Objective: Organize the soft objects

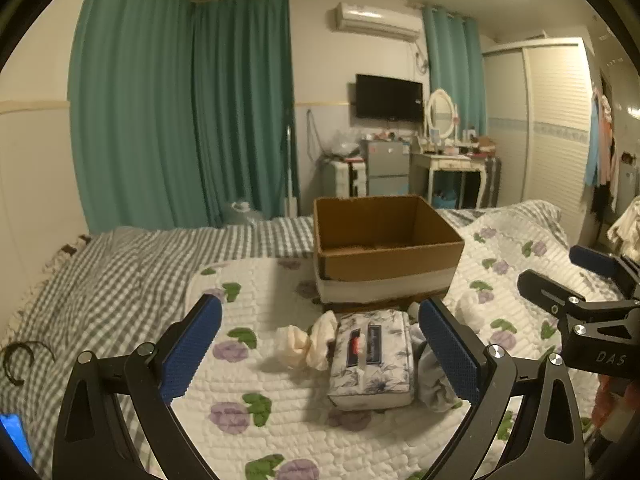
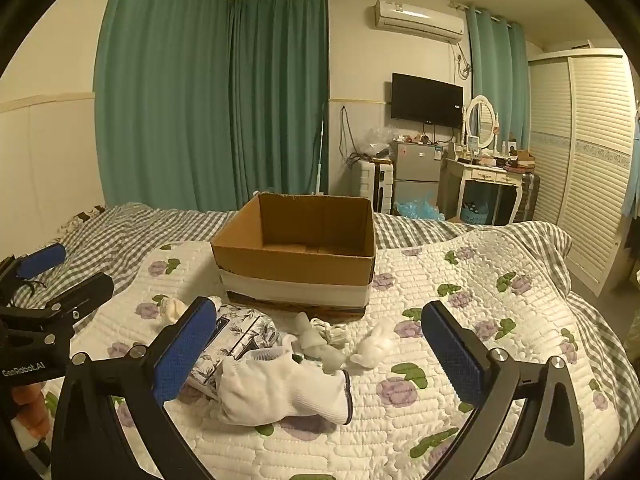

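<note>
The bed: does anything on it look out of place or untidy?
Yes. Soft things lie loose on the quilt before the empty cardboard box: a white sock, a floral tissue pack, some small crumpled socks. A dark hair hoop lies apart on the checked sheet.

Bed with grey checked sheet [image 1: 120, 264], floral quilt [image 2: 460, 308] over it, open cardboard box [image 2: 296, 276] on quilt, tissue pack [image 1: 370, 360], white sock [image 2: 280, 392], small balled socks [image 2: 374, 346] beside it

an empty open box [image 2: 296, 264] is sitting upright; tissue pack [image 1: 372, 360], white sock [image 2: 280, 392] and small socks [image 2: 324, 340] are lying just before it.
</note>
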